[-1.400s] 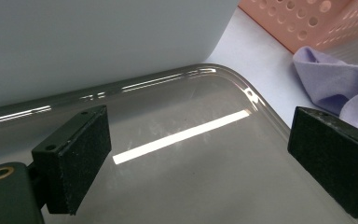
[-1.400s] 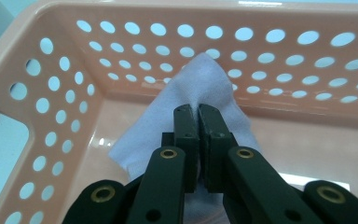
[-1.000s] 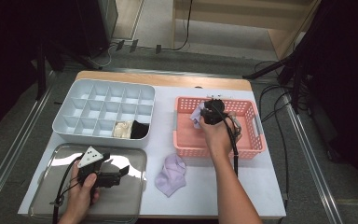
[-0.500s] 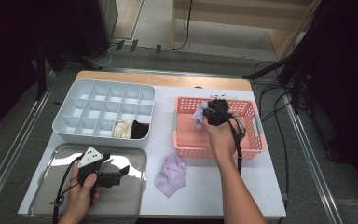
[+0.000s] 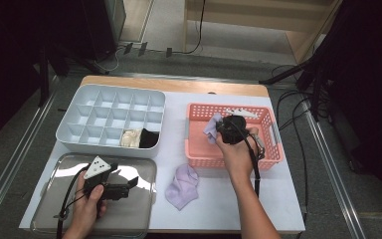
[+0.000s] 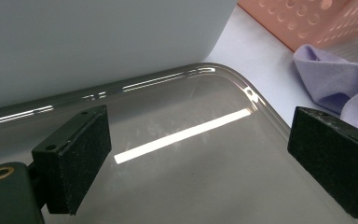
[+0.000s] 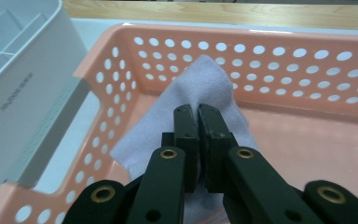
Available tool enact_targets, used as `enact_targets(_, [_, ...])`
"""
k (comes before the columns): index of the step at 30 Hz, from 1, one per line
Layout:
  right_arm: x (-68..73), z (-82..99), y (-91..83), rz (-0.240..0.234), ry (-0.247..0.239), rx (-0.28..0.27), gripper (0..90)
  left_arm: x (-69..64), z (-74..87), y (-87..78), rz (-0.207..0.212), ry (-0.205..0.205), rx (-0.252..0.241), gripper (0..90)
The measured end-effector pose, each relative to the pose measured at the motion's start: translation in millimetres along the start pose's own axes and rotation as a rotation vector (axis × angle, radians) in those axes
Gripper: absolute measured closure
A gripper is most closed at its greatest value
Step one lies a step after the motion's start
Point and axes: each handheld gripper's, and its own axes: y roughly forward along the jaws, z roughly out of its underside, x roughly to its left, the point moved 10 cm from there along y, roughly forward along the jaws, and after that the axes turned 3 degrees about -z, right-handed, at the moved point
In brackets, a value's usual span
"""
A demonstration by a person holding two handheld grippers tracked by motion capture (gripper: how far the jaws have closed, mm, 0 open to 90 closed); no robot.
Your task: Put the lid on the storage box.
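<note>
Pinching a lilac sock [image 7: 200, 100] over the pink basket [image 5: 273, 154], the right claw [image 7: 198, 109] stays clear of the divider box [image 5: 79, 134].

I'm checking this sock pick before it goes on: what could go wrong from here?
The right tongs pinch only a fold of the lavender sock, so it could slip free. Its hanging part sits low inside the pink basket and might drag on the wall. Another lavender sock lies loose near the table's front edge and could get knocked off.
</note>
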Motion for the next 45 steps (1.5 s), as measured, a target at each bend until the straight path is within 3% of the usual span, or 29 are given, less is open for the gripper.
enact_targets(10, [5.6,11.0,-14.3,-0.022,-0.010,-0.041,87.7,0.2,0.3,-0.4,-0.005,0.001,0.003,6.9])
enact_targets(23, [7.4,29.0,-30.3,-0.035,-0.024,-0.142,87.7,0.4,-0.4,-0.2,-0.004,-0.008,-0.004,7.3])
enact_targets(36, [14.3,27.4,-56.1,-0.068,-0.031,-0.257,87.7,0.7,-0.7,-1.4,-0.010,0.003,-0.012,7.3])
enact_targets(45, [23.5,22.0,-70.8,-0.075,-0.051,-0.273,87.6,0.8,-1.1,-1.4,-0.010,-0.001,-0.017,7.3])
